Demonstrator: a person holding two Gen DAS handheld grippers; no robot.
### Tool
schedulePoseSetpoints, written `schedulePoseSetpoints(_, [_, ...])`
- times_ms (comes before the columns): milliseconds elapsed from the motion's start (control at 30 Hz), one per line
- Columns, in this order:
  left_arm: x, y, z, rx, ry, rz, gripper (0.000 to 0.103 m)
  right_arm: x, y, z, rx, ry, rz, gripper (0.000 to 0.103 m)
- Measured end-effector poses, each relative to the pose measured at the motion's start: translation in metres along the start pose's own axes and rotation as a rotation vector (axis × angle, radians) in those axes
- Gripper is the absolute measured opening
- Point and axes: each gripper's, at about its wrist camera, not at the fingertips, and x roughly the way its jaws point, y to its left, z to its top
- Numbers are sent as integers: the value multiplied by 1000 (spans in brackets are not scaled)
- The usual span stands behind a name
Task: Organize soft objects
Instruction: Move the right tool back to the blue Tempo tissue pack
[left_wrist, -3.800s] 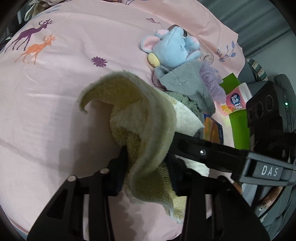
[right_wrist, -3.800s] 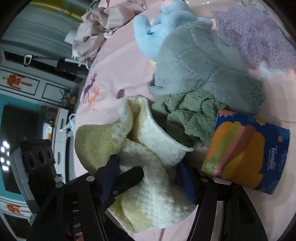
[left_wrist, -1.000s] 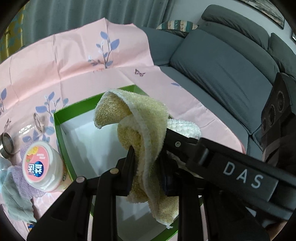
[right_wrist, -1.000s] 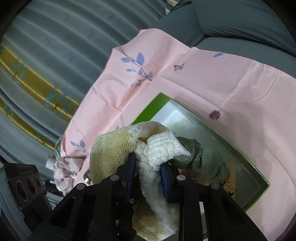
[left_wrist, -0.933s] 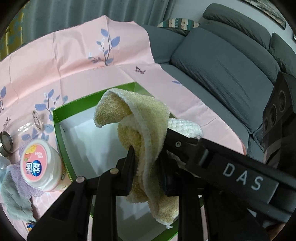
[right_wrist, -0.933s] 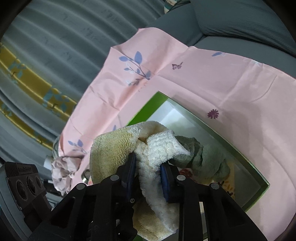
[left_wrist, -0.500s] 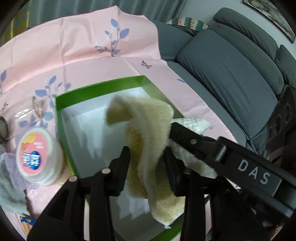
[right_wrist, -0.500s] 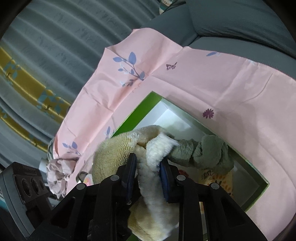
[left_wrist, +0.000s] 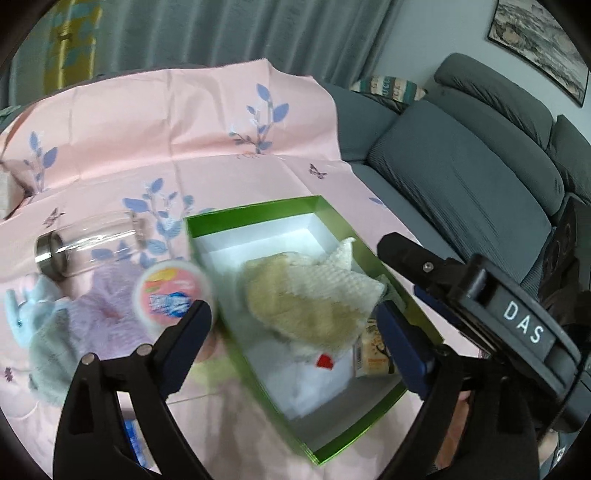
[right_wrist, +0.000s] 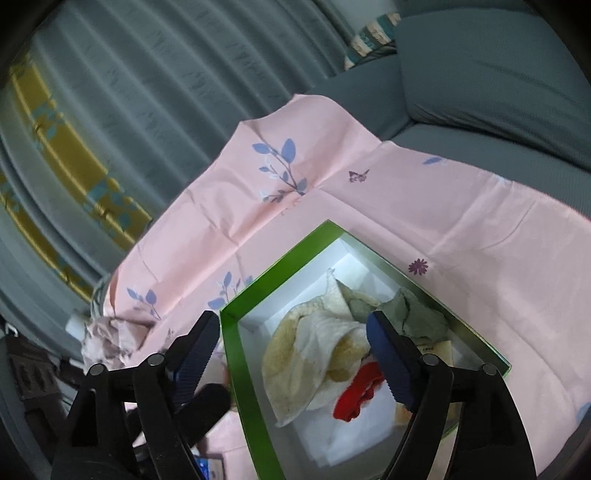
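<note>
Two grippers, both with jaws wide apart and nothing between them: my left gripper (left_wrist: 295, 332) and my right gripper (right_wrist: 291, 343) hang over the green box (left_wrist: 258, 212), each holding nothing. Inside the box lies the yellow-and-cream towel (left_wrist: 314, 295), bunched toward the 1 o'clock corner in the left view. A grey-green cloth (right_wrist: 413, 314) sits touching it on the far side, and a red item (right_wrist: 358, 391) pokes out from under the towel's near edge; I cannot tell what that red thing is. A printed packet (left_wrist: 373, 350) rests against the box's right wall.

I judge the job to be partly done. Outside the box, at about 9 o'clock in the left view, I see more soft things on the pink sheet (left_wrist: 184, 147): a lilac fluffy cloth (left_wrist: 99, 314), a grey cloth (left_wrist: 48, 350) and a pale blue plush toy (left_wrist: 22, 306). Beside them stand a pink-lidded tub (left_wrist: 170, 295) and a clear glass jar (left_wrist: 85, 243) lying on its side, neither of them soft.
</note>
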Motion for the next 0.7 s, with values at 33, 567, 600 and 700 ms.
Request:
schedulePoseSetpoints(33, [-6, 4, -2, -2, -1, 12, 91, -1, 4, -1, -17, 0, -9, 86])
schedulePoseSetpoints(567, [-114, 122, -49, -265, -144, 189, 91, -22, 106, -41, -321, 76, 122, 90])
schedulePoseSetpoints(600, [-117, 126, -51, -278, -147, 189, 91, -19, 113, -46, -326, 112, 139, 90])
schedulePoseSetpoints(700, [-122, 144, -66, -324, -125, 199, 91, -6, 127, -58, -312, 221, 193, 90])
